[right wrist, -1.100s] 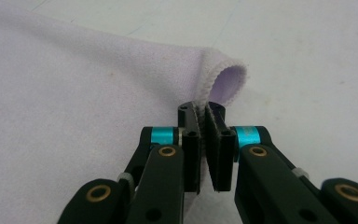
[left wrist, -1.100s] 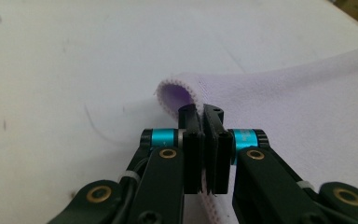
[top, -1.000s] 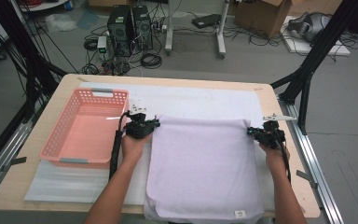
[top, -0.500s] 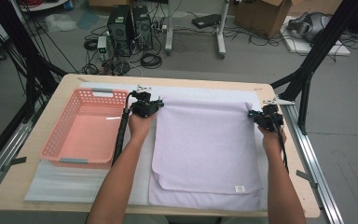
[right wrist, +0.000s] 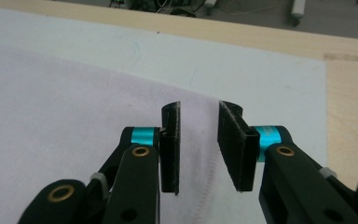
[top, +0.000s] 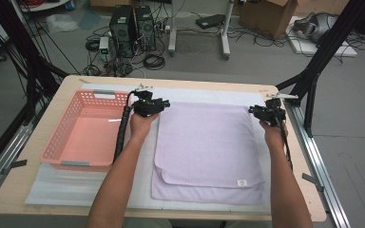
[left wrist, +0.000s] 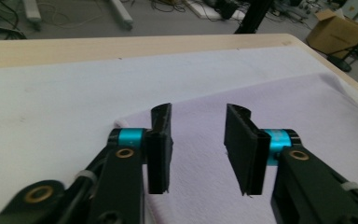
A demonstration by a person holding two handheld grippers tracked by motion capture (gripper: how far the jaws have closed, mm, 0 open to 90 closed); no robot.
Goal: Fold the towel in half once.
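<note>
High view shows the towel folded once on the white mat, just right of the basket, its top layer stopping short of the near edge, so I judge one fold done, with more folding and perhaps the move into the basket left. Left gripper and right gripper sit at the towel's far corners; their fingers have just been opening and stand apart with nothing gripped, the cloth lying loose beneath. Underside of the fold is hidden, and the small label is too small to read.
</note>
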